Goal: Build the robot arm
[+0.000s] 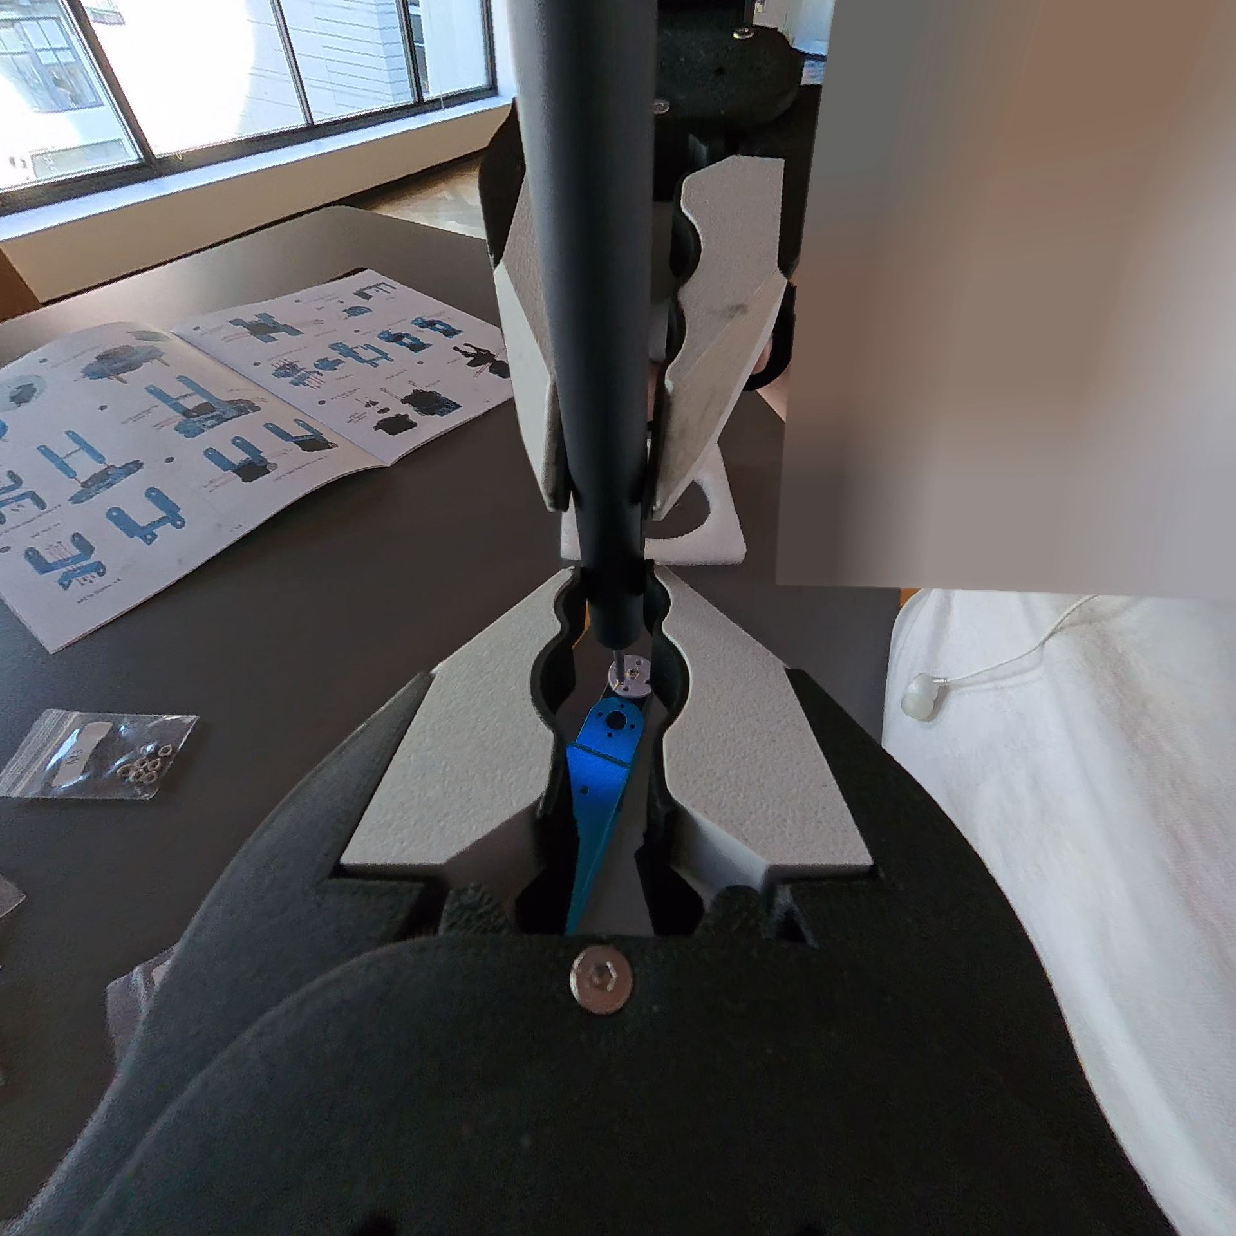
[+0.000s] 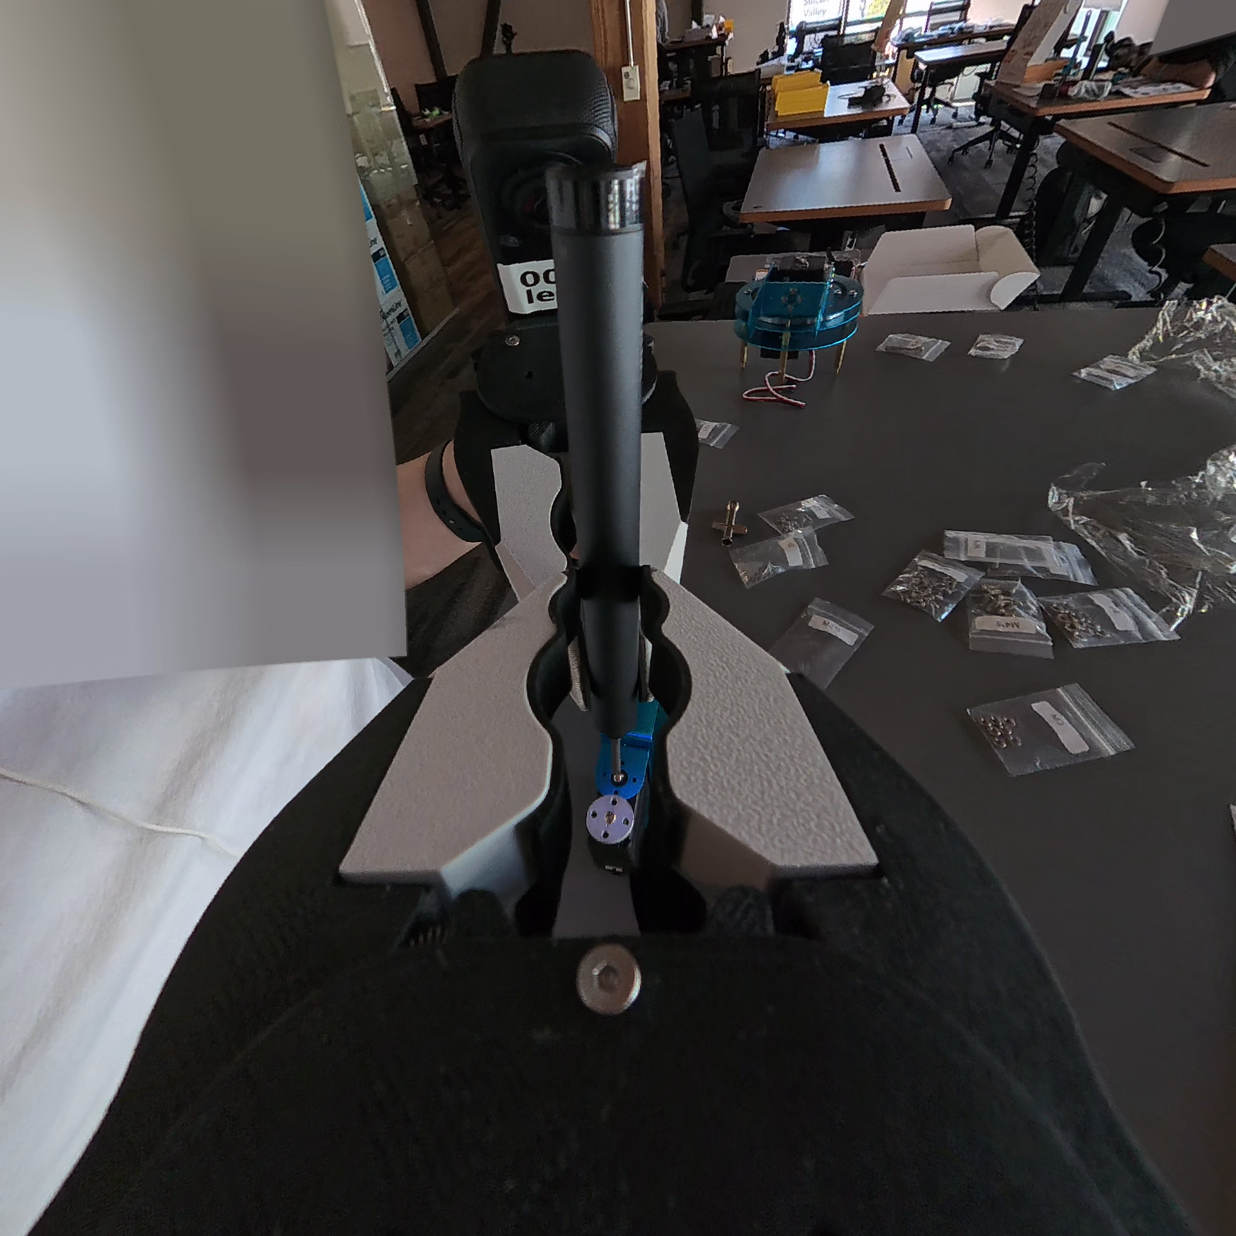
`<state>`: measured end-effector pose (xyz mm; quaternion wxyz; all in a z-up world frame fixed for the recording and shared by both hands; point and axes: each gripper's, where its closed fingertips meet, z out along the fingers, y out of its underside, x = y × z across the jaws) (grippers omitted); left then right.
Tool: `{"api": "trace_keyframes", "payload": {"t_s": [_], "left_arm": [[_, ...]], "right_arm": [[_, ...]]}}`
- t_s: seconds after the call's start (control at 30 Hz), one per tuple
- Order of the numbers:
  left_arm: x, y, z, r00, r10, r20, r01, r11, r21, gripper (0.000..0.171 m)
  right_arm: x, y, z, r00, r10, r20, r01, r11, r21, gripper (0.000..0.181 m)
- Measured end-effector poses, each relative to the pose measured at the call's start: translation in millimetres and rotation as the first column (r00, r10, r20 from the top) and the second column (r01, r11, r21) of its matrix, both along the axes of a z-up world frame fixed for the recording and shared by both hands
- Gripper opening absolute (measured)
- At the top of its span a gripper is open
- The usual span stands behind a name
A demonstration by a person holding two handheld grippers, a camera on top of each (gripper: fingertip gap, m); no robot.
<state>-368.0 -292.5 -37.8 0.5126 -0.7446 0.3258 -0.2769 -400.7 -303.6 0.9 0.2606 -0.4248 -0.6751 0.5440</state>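
Note:
My left gripper [image 1: 612, 582] is shut on a blue metal bracket [image 1: 602, 769] that carries a small silver round disc [image 1: 629, 675] at its far end. My right gripper [image 2: 605, 582] is shut on a black cylindrical screwdriver [image 2: 595, 401]. In the left wrist view the right gripper [image 1: 602, 495] comes in from above with the screwdriver [image 1: 588, 267], whose thin tip touches the disc. In the right wrist view the tip rests on the blue bracket [image 2: 619, 779] just above the silver disc [image 2: 608, 817]. One white finger [image 2: 525, 508] of the left gripper shows behind.
On the dark table [image 2: 936, 455] lie an open instruction booklet [image 1: 221, 428], a bag of nuts [image 1: 100, 752], several small hardware bags [image 2: 1003, 602], a cross wrench [image 2: 729, 525], crumpled plastic wrap [image 2: 1150, 528] and a blue round chassis [image 2: 796, 301]. A person in a white top [image 1: 1070, 836] is close by. Across from one pair of fingers to the other is roughly 4 centimetres.

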Motion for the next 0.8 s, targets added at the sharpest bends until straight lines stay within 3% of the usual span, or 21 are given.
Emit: {"api": "trace_keyframes", "payload": {"t_s": [0.27,0.4,0.8], "left_arm": [[-14,-4,8,0.999,0.034,0.041,-0.035,0.999,0.016,0.016],[-16,0,7,0.999,0.033,0.015,-0.033,0.999,0.01,0.016],[-20,15,0,1.0,0.021,0.022,-0.02,0.999,-0.034,0.015]], "right_arm": [[-17,-8,5,1.0,0.023,-0.021,-0.023,1.0,0.019,0.018],[-28,-4,3,1.0,-0.006,-0.009,0.006,1.0,0.014,0.027],[-29,14,3,0.997,-0.067,-0.023,0.067,0.998,0.014,0.018]]}}
